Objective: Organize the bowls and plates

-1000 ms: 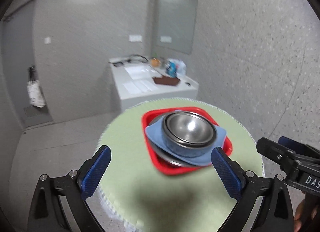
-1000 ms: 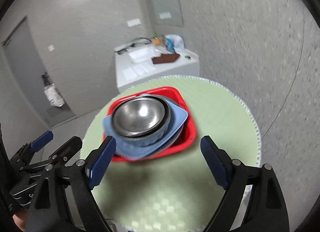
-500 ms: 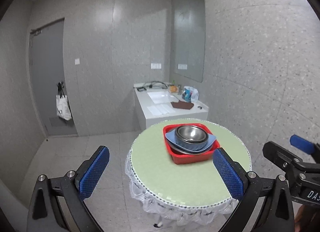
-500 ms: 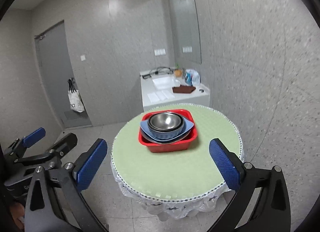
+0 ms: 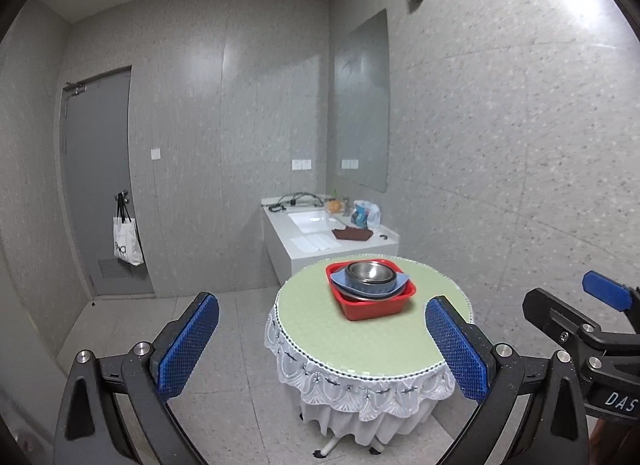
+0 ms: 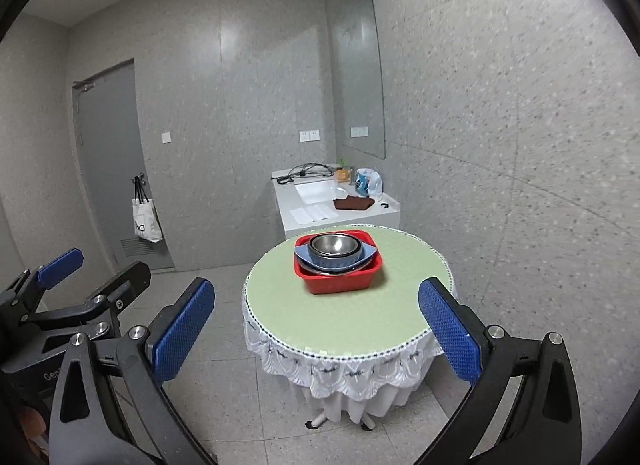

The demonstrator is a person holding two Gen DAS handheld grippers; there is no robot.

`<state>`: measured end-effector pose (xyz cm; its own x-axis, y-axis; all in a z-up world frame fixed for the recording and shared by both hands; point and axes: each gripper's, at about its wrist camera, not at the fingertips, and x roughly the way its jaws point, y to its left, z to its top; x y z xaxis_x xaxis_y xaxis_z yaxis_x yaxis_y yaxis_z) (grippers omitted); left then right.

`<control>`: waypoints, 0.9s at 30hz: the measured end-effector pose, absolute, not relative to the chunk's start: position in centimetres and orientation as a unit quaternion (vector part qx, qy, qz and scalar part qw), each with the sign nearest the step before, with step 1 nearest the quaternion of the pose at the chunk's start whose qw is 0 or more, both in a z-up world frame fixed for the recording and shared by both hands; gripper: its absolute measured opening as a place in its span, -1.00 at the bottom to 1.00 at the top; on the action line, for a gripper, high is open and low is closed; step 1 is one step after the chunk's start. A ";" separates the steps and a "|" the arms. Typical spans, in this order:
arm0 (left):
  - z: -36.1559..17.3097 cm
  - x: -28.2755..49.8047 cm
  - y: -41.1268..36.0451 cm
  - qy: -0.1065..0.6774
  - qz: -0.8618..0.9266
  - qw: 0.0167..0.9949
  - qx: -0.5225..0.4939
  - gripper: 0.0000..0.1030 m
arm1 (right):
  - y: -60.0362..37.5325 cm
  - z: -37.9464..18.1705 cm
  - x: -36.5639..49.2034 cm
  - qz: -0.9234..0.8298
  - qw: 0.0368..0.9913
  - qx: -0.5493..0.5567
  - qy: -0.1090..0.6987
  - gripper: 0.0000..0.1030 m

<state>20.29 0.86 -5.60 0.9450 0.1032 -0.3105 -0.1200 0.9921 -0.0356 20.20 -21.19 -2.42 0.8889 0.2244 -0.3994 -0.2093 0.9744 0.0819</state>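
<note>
A red square basin [image 5: 374,304] [image 6: 340,280] stands on a round green table [image 5: 360,341] [image 6: 348,321]. In it a steel bowl [image 5: 369,272] [image 6: 334,245] sits nested in a blue bowl [image 5: 362,285] [image 6: 332,261], over a steel plate whose rim just shows. My left gripper [image 5: 322,349] is open and empty, well back from the table. My right gripper [image 6: 316,335] is open and empty, also well back. The right gripper shows at the right edge of the left wrist view [image 5: 580,317]; the left gripper shows at the left edge of the right wrist view [image 6: 76,289].
A white lace cloth [image 5: 360,389] hangs around the table's edge. A white sink counter [image 5: 324,233] with a brown cloth and small items stands behind the table by the wall. A grey door [image 5: 100,185] with a hanging tote bag [image 5: 127,243] is at the left.
Both grippers have pulled back and up from the basin; the table and stacked dishes now look small and far. The stack itself has not moved.
</note>
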 end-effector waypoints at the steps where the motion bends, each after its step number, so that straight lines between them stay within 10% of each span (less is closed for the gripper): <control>1: -5.6 18.7 0.7 0.154 0.056 0.986 -0.027 0.98 | -21.3 -2.3 19.3 0.109 0.973 0.020 0.205 1.00; 27: -3.4 4.7 -6.8 0.133 0.023 0.991 -0.020 0.98 | -28.4 0.6 7.3 0.058 0.983 0.015 0.174 1.00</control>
